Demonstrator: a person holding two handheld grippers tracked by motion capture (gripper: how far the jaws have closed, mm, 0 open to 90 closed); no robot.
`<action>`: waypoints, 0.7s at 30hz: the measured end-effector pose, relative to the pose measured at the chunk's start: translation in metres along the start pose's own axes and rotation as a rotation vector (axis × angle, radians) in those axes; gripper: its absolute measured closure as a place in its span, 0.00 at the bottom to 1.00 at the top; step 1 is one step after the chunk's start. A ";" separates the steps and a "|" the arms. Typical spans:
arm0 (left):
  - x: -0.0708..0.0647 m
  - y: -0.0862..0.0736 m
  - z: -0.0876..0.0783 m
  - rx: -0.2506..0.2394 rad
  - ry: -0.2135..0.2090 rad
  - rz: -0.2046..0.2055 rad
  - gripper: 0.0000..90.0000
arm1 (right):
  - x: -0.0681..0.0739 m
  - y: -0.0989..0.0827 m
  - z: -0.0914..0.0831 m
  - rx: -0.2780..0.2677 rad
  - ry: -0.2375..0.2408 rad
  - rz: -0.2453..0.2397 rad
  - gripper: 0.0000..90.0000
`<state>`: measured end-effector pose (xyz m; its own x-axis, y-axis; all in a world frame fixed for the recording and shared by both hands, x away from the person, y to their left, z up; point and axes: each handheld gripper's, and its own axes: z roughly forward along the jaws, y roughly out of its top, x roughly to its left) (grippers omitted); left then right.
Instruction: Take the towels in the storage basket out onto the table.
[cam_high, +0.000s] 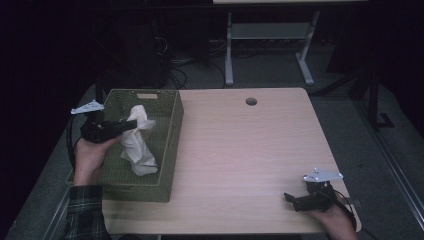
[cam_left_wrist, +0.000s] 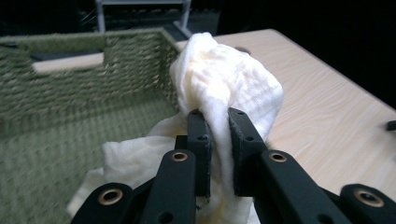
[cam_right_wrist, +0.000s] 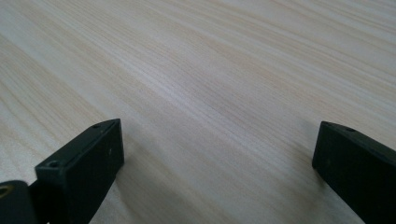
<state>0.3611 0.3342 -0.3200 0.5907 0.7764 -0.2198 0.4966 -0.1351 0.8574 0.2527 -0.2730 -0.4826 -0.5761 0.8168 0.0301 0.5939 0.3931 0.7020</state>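
Cloth (cam_left_wrist: 224, 88) x1, pinched by left gripper (cam_left_wrist: 218, 119), 1 basket (cam_high: 170, 145).

The cloth (cam_high: 138, 142) is a creamy off-white with a fine crinkled weave, and it stands out against the olive-green basket (cam_high: 170, 150), whose walls show a tight woven pattern of small plaited rows. The table (cam_high: 250, 150) is pale beige wood with long, straight grain lines in slightly darker tan, broken by one dark round hole near its far edge. Both the left gripper (cam_high: 131, 125) and the right gripper (cam_high: 289, 198) are matt black with brass-coloured rivets at the joints and light grey plates on top, and the sleeve (cam_high: 85, 212) is a dark green-and-blue plaid.
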 end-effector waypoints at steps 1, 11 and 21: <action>-0.002 0.003 -0.001 -0.008 -0.003 0.005 0.89 | 0.000 0.000 0.000 0.000 0.000 0.001 0.02; -0.018 0.029 -0.007 -0.057 -0.031 0.045 0.90 | 0.000 0.000 0.000 0.000 0.000 0.000 0.02; -0.033 0.058 -0.013 -0.112 -0.068 0.069 0.90 | 0.000 0.000 0.000 0.000 0.000 0.001 0.02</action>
<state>0.3623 0.3084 -0.2572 0.6642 0.7239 -0.1864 0.3817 -0.1140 0.9172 0.2527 -0.2729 -0.4826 -0.5756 0.8171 0.0307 0.5943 0.3923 0.7021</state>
